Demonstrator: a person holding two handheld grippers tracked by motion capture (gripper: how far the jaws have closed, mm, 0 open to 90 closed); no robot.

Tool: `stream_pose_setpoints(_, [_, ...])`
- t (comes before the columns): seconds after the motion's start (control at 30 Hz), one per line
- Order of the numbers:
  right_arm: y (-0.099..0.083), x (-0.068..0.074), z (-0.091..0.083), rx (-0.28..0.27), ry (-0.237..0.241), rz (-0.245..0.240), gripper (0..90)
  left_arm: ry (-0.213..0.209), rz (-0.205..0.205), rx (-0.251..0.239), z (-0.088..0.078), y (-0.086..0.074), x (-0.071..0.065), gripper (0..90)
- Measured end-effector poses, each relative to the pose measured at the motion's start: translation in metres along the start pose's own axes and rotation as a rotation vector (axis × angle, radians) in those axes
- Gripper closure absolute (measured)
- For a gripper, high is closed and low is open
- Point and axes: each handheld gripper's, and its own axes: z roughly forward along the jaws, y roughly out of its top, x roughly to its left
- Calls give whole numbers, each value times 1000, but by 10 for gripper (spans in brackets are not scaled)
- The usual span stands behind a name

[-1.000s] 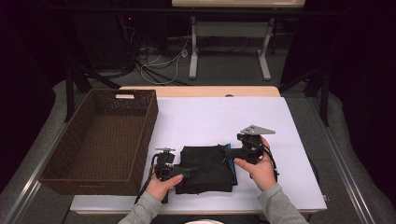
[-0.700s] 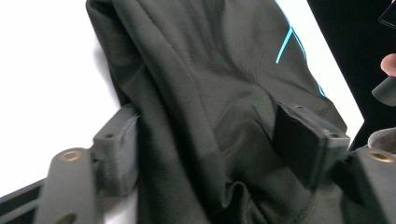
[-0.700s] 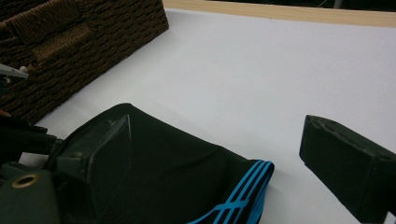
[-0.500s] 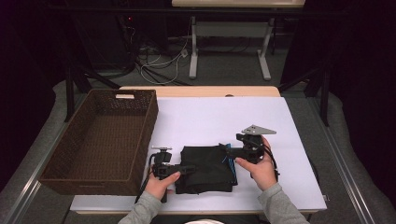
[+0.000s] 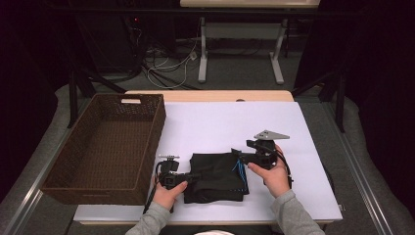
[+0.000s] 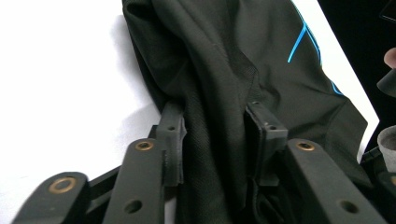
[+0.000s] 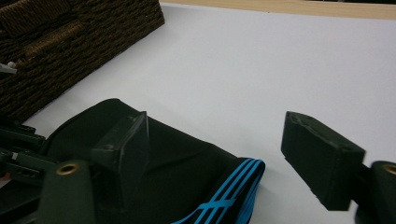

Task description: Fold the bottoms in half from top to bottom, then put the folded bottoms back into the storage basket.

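From the high view, a folded black garment [image 5: 215,176] lies near the front edge of the white worktop [image 5: 220,122], roughly in the middle, just right of the brown wicker basket [image 5: 105,147]. It forms a squarish pad, slightly longer from left to right, with thin blue stripes along its right edge. The left gripper [image 5: 188,177] sits at the garment's left edge and the right gripper [image 5: 241,157] at its far right corner, each held in a hand that comes in from the near side.

In the left gripper view, the garment [image 6: 243,79] runs away from the camera, its matte black knit creased in long folds, with blue lines showing at the far right side. The left gripper [image 6: 219,135] has a thick fold between its jaws; both pads press against the cloth, and the jaws have just been closing.

In the right gripper view, the garment [image 7: 173,163] lies low at the left, its corner with the blue stripes pointing right. The right gripper [image 7: 219,154] has its jaws apart, one over the black cloth, the other clear over the bare worktop [image 7: 261,70]; they have just been closing. The basket [image 7: 70,42] stands at the far left.
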Motion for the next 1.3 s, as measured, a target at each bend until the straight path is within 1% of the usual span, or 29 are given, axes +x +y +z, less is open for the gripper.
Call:
stream_pose_setpoints(0.03, [-1, -1, 2, 6, 1, -1, 295, 0, 5, 1, 0, -1, 0, 663])
stream_pose_setpoints(0.07, [-1, -1, 2, 6, 1, -1, 295, 0, 5, 1, 0, -1, 0, 668])
stream_pose_setpoints(0.1, [-1, -3, 5, 19, 2, -18, 360, 4, 9, 3, 0, -1, -1, 675])
stream_pose_setpoints(0.13, [-1, -3, 5, 19, 2, -18, 360, 4, 9, 3, 0, -1, -1, 679])
stream_pose_setpoints(0.17, [-2, -4, 6, 29, -9, -28, 385, 2, 10, 3, 1, -1, -1, 683])
stream_pose_setpoints(0.23, [-2, -6, 8, 33, -7, -16, 396, 1, 15, -7, 1, -2, -1, 688])
stream_pose_setpoints(0.3, [-2, -7, 9, 39, -2, -10, 409, 4, 16, -2, 1, -2, -1, 690])
stream_pose_setpoints(0.33, [-3, -9, 11, 36, 5, 5, 419, 12, 26, 1, 0, -2, -2, 693])
stream_pose_setpoints(0.4, [-3, -11, 13, 41, 9, 15, 423, 10, 30, -1, 1, -2, -2, 693])
stream_pose_setpoints(0.5, [-4, -14, 17, 50, 9, 19, 423, 10, 26, 0, 0, -2, -2, 693])
stream_pose_setpoints(0.53, [-4, -15, 18, 49, 6, 13, 422, 10, 26, 0, 0, -2, -2, 694])
stream_pose_setpoints(0.6, [-5, -15, 20, 52, 5, 20, 420, 11, 30, -2, 0, -2, -3, 695])
stream_pose_setpoints(0.67, [-5, -16, 21, 50, -2, 13, 413, 18, 46, -5, 0, -2, -3, 698])
stream_pose_setpoints(0.77, [-5, -16, 21, 50, -8, 8, 417, 21, 48, -2, 0, -2, -4, 702])
stream_pose_setpoints(0.8, [-5, -18, 20, 45, -3, 6, 418, 23, 51, -2, 0, -2, -5, 704])
stream_pose_setpoints(0.87, [-5, -18, 20, 43, 7, 22, 418, 27, 51, -5, 0, -2, -5, 706])
stream_pose_setpoints(0.97, [-5, -19, 20, 38, 17, 30, 418, 25, 49, -6, 0, -2, -5, 706])
stream_pose_setpoints(1.0, [-6, -19, 20, 47, 3, 33, 429, 25, 47, -6, 0, -2, -5, 706])
stream_pose_setpoints(1.07, [-6, -20, 21, 41, 0, 29, 429, 25, 45, -6, 0, -2, -5, 706])
stream_pose_setpoints(1.1, [-7, -21, 22, 62, -6, 45, 429, 26, 38, -7, 0, -2, -5, 707])
stream_pose_setpoints(1.13, [-7, -21, 22, 62, -6, 45, 429, 26, 38, -7, 0, -2, -5, 706])
stream_pose_setpoints(1.17, [-7, -21, 22, 75, -8, 48, 428, 26, 37, -8, 0, -2, -5, 706])
stream_pose_setpoints(1.2, [-8, -22, 23, 85, -9, 62, 428, 28, 38, -9, 0, -2, -5, 707])
stream_pose_setpoints(1.23, [-8, -22, 23, 85, -9, 62, 428, 28, 38, -9, 0, -2, -5, 706])
stream_pose_setpoints(1.27, [-8, -23, 23, 96, -7, 77, 437, 26, 39, -8, 0, -2, -5, 707])
stream_pose_setpoints(1.3, [-8, -23, 23, 96, -7, 77, 437, 26, 39, -8, 0, -2, -5, 707])
